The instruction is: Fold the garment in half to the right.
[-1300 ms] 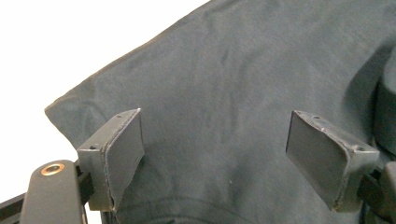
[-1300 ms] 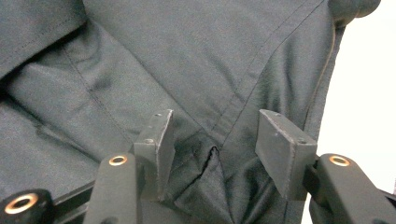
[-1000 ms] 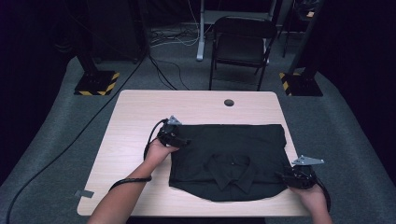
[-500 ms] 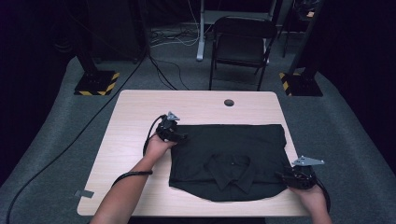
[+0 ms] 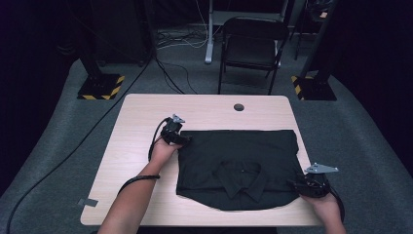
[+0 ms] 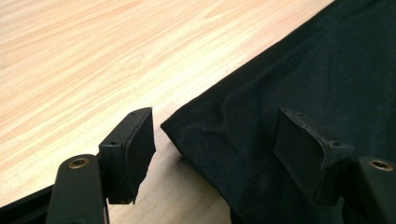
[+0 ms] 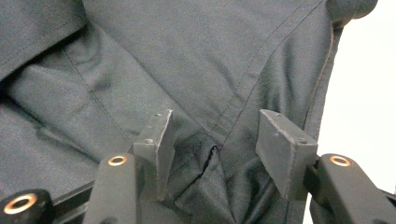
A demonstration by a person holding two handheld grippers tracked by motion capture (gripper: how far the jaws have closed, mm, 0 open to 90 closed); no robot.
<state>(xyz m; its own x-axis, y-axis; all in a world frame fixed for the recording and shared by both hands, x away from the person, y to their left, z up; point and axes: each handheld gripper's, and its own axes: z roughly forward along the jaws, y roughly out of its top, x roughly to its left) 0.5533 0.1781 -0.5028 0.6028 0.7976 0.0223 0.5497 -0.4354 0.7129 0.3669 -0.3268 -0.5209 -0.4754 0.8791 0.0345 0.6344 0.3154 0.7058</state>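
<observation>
The left gripper (image 5: 179, 138) is being held low at the far-left corner of the black shirt (image 5: 241, 165), jaws closing, not yet pressing. On the surface (image 5: 141, 122), the right gripper (image 5: 298, 184) is being kept at the near-right corner, a fold bunched between its half-open jaws.

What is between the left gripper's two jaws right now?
The far left corner of the black shirt, seen in the left gripper view. The left gripper has just been closing, but its pads do not press the cloth yet; bare table shows beside the corner.

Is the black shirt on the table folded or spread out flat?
Folded. The shirt lies as a compact rectangle with its collar facing up and no sleeves sticking out; doubled layers show at its corner in the left gripper view.
</observation>
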